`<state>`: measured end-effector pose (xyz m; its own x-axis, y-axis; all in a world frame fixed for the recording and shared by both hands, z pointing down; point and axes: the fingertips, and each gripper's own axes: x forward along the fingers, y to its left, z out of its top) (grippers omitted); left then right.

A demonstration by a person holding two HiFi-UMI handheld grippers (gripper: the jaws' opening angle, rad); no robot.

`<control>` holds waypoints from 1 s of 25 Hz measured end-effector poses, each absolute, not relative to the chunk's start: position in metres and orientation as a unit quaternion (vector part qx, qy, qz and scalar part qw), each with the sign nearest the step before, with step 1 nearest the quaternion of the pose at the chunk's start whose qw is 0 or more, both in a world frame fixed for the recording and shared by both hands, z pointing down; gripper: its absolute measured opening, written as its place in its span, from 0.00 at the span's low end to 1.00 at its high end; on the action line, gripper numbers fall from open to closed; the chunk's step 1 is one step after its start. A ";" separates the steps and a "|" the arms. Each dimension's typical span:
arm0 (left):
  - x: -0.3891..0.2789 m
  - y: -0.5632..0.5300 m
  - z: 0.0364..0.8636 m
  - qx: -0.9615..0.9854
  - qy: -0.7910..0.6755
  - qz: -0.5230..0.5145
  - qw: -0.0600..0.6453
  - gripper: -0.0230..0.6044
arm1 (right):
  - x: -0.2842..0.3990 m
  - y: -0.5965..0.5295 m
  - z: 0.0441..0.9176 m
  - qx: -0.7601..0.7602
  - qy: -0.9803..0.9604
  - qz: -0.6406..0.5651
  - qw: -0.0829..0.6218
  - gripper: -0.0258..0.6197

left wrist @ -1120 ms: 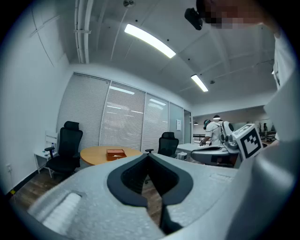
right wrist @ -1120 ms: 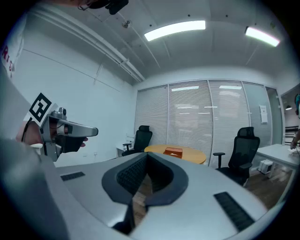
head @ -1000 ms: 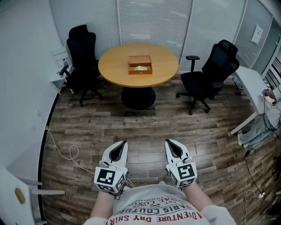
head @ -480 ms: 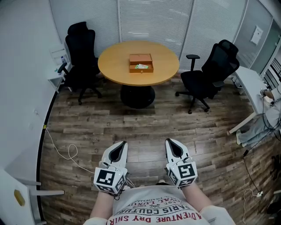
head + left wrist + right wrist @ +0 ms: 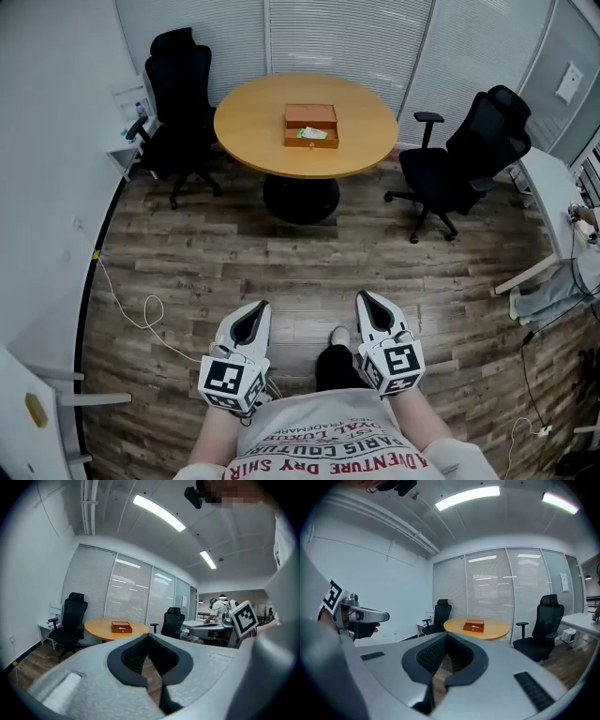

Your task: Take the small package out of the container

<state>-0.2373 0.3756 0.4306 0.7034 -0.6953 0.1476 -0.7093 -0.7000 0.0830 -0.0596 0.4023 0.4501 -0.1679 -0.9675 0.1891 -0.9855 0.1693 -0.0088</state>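
Observation:
Far ahead, a brown wooden container [image 5: 311, 126] sits on a round wooden table [image 5: 253, 127]. Its front drawer is open and holds a small green and white package [image 5: 313, 134]. Both grippers are close to my body and well short of the table. My left gripper [image 5: 257, 308] and right gripper [image 5: 367, 300] are both shut, with nothing between their jaws. The container [image 5: 121, 627] shows small above the shut left gripper [image 5: 149, 637] in the left gripper view. In the right gripper view the container [image 5: 474, 625] is equally distant beyond the right gripper [image 5: 447, 637].
Black office chairs stand left [image 5: 178, 103] and right [image 5: 473, 150] of the table. A white desk [image 5: 553, 202] lines the right wall and a small white shelf [image 5: 127, 155] the left. A cable [image 5: 141, 319] loops on the wood floor. My shoe [image 5: 339, 335] shows between the grippers.
The view has moved forward towards the table, so the table and container now sit a little to the right. A leg and shoe have stepped into view between the grippers. Both grippers stay shut.

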 end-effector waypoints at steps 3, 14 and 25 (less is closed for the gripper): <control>-0.222 0.345 0.434 0.910 -0.406 0.057 0.067 0.05 | -0.037 0.366 0.460 0.629 -0.771 0.073 0.069 0.05; -0.093 0.211 0.406 0.891 -0.449 0.034 0.056 0.05 | 0.092 0.225 0.446 0.594 -0.797 0.069 0.087 0.05; 0.010 0.117 0.414 0.902 -0.425 0.071 0.038 0.05 | 0.184 0.130 0.465 0.599 -0.788 0.089 0.110 0.05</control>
